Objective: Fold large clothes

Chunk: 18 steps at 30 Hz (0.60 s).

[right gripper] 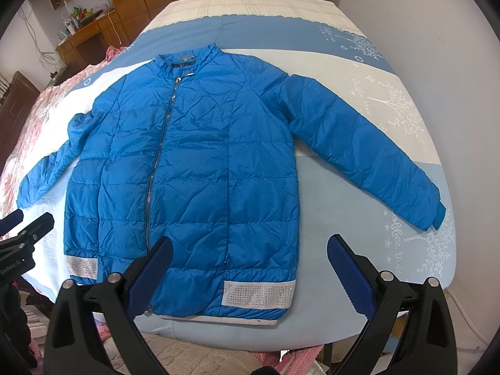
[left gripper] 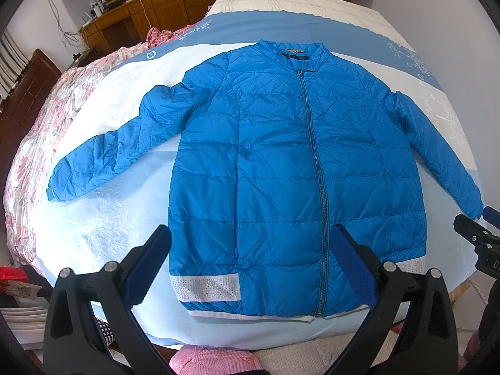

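Observation:
A blue quilted jacket [left gripper: 281,168] [right gripper: 187,168] lies flat and zipped on the bed, collar away from me, both sleeves spread out to the sides, with silver-studded white bands at the hem. My left gripper [left gripper: 253,243] hovers open above the hem, nothing between its fingers. My right gripper [right gripper: 250,250] is open too, over the hem's right half. Each gripper shows at the edge of the other's view: the right gripper [left gripper: 478,222] close to the right cuff, the left gripper [right gripper: 28,222] close to the left cuff.
The bed has a blue-and-white sheet [right gripper: 359,187] with tree prints; a pink floral quilt [left gripper: 40,118] is bunched along its left side. A wooden desk [left gripper: 118,22] and wardrobe stand beyond. Pink cloth [left gripper: 215,361] lies below the near bed edge.

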### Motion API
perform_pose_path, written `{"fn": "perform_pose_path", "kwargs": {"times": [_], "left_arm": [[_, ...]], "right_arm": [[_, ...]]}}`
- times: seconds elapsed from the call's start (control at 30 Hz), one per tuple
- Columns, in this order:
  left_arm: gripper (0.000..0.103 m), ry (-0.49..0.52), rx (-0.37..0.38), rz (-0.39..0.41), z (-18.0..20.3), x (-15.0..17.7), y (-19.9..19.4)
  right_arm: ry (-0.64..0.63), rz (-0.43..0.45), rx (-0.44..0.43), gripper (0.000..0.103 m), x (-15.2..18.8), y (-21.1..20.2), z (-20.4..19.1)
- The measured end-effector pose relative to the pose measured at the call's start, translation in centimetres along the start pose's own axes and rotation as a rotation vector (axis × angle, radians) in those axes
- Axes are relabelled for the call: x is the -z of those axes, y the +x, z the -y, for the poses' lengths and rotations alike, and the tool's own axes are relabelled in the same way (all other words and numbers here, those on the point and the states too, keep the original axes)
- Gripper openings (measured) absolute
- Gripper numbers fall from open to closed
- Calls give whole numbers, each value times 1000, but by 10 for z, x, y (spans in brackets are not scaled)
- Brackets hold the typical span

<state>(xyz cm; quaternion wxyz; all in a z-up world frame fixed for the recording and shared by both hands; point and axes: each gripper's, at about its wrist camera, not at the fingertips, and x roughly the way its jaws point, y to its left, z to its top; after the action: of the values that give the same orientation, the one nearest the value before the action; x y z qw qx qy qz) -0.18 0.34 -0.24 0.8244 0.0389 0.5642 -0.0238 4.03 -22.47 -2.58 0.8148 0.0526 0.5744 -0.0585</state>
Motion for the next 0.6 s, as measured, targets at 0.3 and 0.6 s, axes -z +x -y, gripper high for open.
{"fn": "perform_pose_path", "kwargs": {"times": [0.3,0.6], "left_arm": [[100,0,2,0,0,0,0],[100,-1,0,0,0,-1,-1]], "right_arm": [[0,2,0,99,1,1,1],[0,2,0,99,-1,0,0]]}}
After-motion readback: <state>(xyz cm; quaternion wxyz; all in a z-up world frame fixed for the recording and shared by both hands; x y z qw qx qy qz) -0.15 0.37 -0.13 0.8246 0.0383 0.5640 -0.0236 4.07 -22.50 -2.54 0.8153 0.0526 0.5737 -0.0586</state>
